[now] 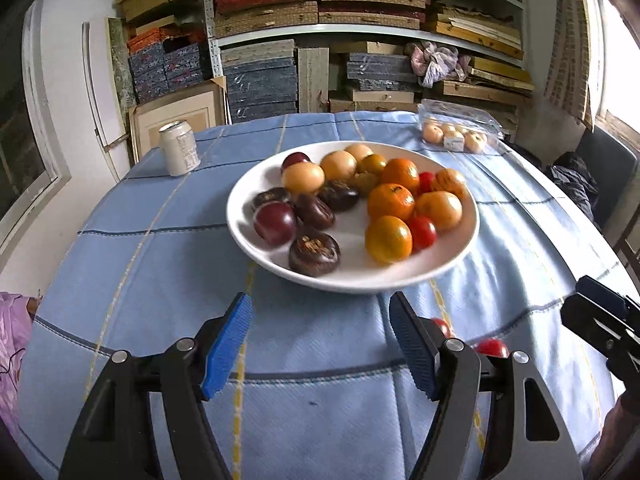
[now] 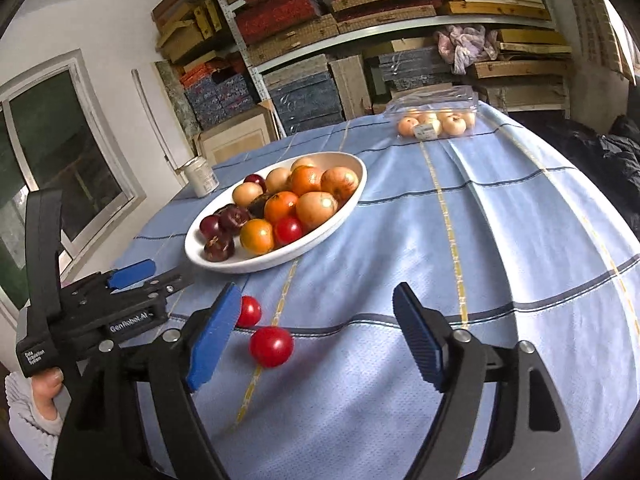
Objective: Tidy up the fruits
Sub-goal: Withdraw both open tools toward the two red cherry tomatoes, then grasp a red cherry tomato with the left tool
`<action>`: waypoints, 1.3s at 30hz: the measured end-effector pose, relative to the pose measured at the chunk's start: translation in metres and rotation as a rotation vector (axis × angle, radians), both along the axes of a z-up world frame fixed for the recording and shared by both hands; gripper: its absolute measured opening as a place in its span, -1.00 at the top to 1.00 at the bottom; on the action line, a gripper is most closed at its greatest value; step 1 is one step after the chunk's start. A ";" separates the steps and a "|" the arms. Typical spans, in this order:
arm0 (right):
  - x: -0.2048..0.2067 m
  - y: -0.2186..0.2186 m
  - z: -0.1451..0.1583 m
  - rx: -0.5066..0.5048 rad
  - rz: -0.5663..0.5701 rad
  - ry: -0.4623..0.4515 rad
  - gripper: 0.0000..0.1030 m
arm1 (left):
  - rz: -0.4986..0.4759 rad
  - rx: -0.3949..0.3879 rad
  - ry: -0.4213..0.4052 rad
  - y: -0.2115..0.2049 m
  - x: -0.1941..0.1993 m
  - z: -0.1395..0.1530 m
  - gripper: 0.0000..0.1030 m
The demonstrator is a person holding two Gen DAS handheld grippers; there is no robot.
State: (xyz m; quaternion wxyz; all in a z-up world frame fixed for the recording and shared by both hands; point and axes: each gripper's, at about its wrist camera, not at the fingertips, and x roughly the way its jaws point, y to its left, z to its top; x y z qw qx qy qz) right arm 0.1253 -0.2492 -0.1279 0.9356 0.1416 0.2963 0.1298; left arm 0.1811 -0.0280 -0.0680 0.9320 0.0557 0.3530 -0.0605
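A white plate (image 1: pixel 248 200) on the blue checked tablecloth holds several fruits: dark purple ones (image 1: pixel 275 222) on the left, orange ones (image 1: pixel 390 201) and small red ones (image 1: pixel 422 232) on the right. It also shows in the right wrist view (image 2: pixel 224 262). Two small red fruits (image 2: pixel 271 346) (image 2: pixel 249 311) lie on the cloth in front of the plate. My left gripper (image 1: pixel 320 344) is open and empty, just short of the plate. My right gripper (image 2: pixel 316 340) is open and empty, with the nearer red fruit between its fingers. The left gripper shows in the right wrist view (image 2: pixel 132 276).
A drink can (image 1: pixel 179 148) stands at the table's far left. A clear plastic box of pale fruits (image 1: pixel 456 128) lies at the far right. Shelves stacked with boxes stand behind the table. A dark chair (image 1: pixel 600 184) is at the right.
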 end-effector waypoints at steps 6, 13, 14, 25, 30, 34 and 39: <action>0.000 0.007 0.000 -0.014 0.014 0.003 -0.52 | -0.008 0.008 0.016 -0.007 0.001 -0.007 -0.39; 0.000 0.010 -0.002 -0.033 0.027 0.009 -0.54 | -0.017 0.011 0.035 -0.009 0.005 -0.013 -0.39; 0.000 0.012 -0.003 -0.039 0.034 0.012 -0.54 | -0.021 0.011 0.038 -0.010 0.005 -0.014 -0.39; 0.007 0.047 -0.018 -0.154 0.154 0.087 -0.54 | -0.089 -0.020 0.087 -0.015 0.009 -0.025 -0.37; 0.010 0.047 -0.022 -0.153 0.157 0.119 -0.43 | -0.116 -0.014 0.078 -0.023 0.014 -0.027 -0.36; 0.010 0.042 -0.021 -0.145 0.155 0.127 -0.42 | -0.160 -0.053 0.084 -0.026 0.014 -0.024 -0.35; 0.011 0.039 -0.025 -0.158 0.156 0.166 -0.42 | -0.203 -0.030 0.067 -0.037 0.010 -0.025 -0.35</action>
